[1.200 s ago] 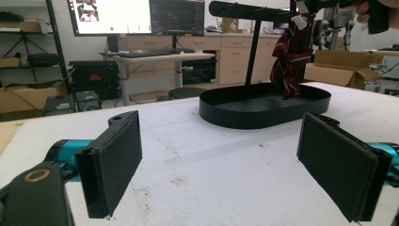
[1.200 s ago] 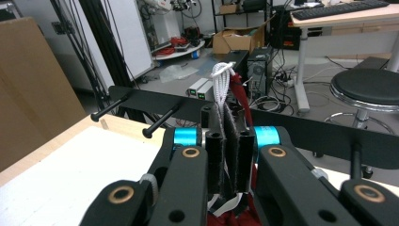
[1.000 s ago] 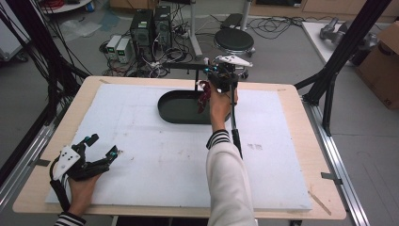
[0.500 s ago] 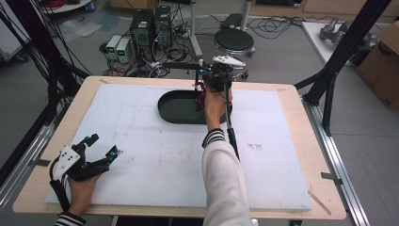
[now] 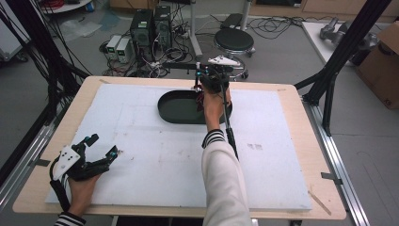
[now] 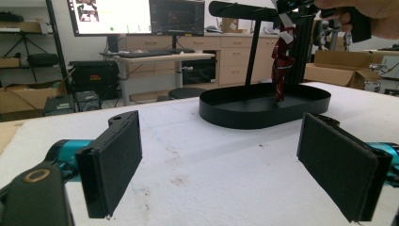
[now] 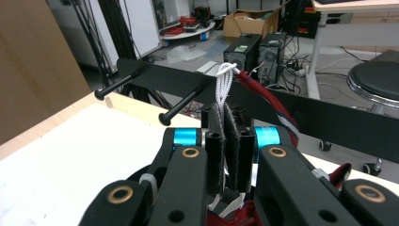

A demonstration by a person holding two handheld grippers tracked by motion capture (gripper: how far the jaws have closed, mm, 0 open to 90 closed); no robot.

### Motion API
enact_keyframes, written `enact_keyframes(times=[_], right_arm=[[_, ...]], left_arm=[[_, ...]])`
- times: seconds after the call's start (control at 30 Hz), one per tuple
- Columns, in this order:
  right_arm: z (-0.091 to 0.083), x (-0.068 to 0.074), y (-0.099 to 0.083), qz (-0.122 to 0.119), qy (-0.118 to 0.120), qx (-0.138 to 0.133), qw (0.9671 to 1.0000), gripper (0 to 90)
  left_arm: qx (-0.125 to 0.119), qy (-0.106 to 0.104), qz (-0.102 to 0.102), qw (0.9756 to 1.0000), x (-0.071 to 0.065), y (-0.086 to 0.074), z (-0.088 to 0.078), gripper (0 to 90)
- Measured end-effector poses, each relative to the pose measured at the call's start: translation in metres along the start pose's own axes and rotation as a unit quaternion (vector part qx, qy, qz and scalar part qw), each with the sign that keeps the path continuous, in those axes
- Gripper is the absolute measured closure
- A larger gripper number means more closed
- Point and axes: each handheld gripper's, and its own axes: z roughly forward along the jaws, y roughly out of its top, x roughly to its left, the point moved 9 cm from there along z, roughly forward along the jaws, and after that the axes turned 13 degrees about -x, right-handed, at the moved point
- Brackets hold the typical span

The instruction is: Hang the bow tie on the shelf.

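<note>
A black oval tray (image 5: pixel 176 108) sits at the table's far middle, with a black rack (image 6: pixel 254 56) rising from it. The rack's crossbar (image 7: pixel 329 117) carries two pegs (image 7: pixel 186 104). My right gripper (image 5: pixel 209 77) is raised over the tray's right end, shut on the white cord loop (image 7: pixel 225 80) of a red fabric piece (image 6: pixel 281 66). The loop stands just right of the nearer peg, level with the crossbar, and the red piece hangs down into the tray. My left gripper (image 5: pixel 102 144) rests open on the white mat at the front left, nothing between its pads (image 6: pixel 113 162).
A white mat (image 5: pixel 155 160) covers most of the wooden table (image 5: pixel 324 155). Beyond the far edge are computer towers (image 5: pixel 150 26), cables and a stool (image 5: pixel 234 40). Black frame posts (image 5: pixel 331 80) stand at the right, a cardboard box (image 5: pixel 383 66) beyond them.
My right gripper has drifted a little to the left along the rack with the red piece still hanging from it. The left gripper has stayed put.
</note>
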Motion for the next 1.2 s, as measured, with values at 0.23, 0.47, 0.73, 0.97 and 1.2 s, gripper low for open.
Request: enact_keyframes(times=[0.23, 0.47, 0.73, 0.97, 1.2], right_arm=[[0.0, 0.003, 0.0, -0.016, 0.004, 0.005, 0.9998, 77.8], [-0.002, 0.007, -0.002, -0.042, 0.004, 0.022, 0.9989, 67.6], [-0.005, 0.011, -0.006, -0.065, 0.002, 0.036, 0.9972, 60.4], [-0.009, 0.013, -0.009, -0.049, 0.012, 0.03, 0.9983, 38.5], [-0.018, 0.026, -0.005, -0.041, 0.05, 0.033, 0.9974, 8.4]], left_arm=[[-0.001, 0.0, -0.001, 1.0, 0.0, 0.0, 0.0, 14.9], [0.0, 0.0, 0.0, 1.0, 0.0, 0.0, 0.0, 14.9], [-0.001, 0.0, -0.001, 1.0, 0.0, 0.0, 0.0, 14.9], [0.001, 0.0, 0.0, 1.0, 0.0, 0.0, 0.0, 14.8], [0.001, 0.0, 0.001, 1.0, 0.0, 0.0, 0.0, 14.8]])
